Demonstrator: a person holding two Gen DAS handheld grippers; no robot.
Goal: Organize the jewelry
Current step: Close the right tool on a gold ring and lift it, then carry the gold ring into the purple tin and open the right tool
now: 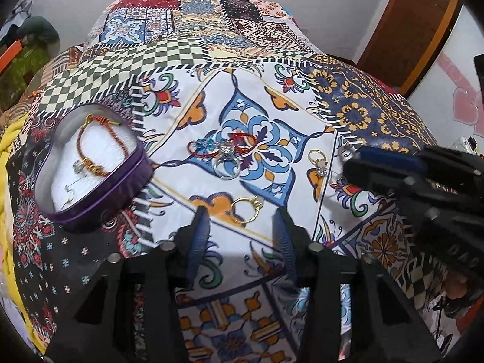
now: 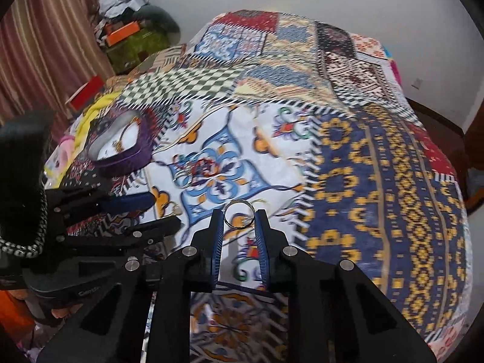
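Observation:
A purple heart-shaped tin (image 1: 121, 181) sits at the left on the patterned cloth, with a red and gold bracelet (image 1: 96, 139) and small earrings inside on white padding. My left gripper (image 1: 240, 211) is open low over the cloth, and a gold ring (image 1: 245, 210) lies between its fingertips. My right gripper (image 2: 239, 215) is shut on a silver ring (image 2: 239, 213), held above the cloth; in the left wrist view it comes in from the right (image 1: 348, 155). Loose on the cloth are a silver stone ring (image 1: 227, 166), a red cord bracelet (image 1: 224, 145), another gold ring (image 1: 316, 155) and a small earring (image 1: 321, 172).
The patchwork cloth (image 2: 378, 181) covers a bed and falls away at the right and far edges. Yellow fabric (image 1: 12, 145) lies left of the tin (image 2: 142, 139). A cluttered pile with an orange box (image 2: 124, 34) and a striped curtain (image 2: 45, 45) stand at the far left.

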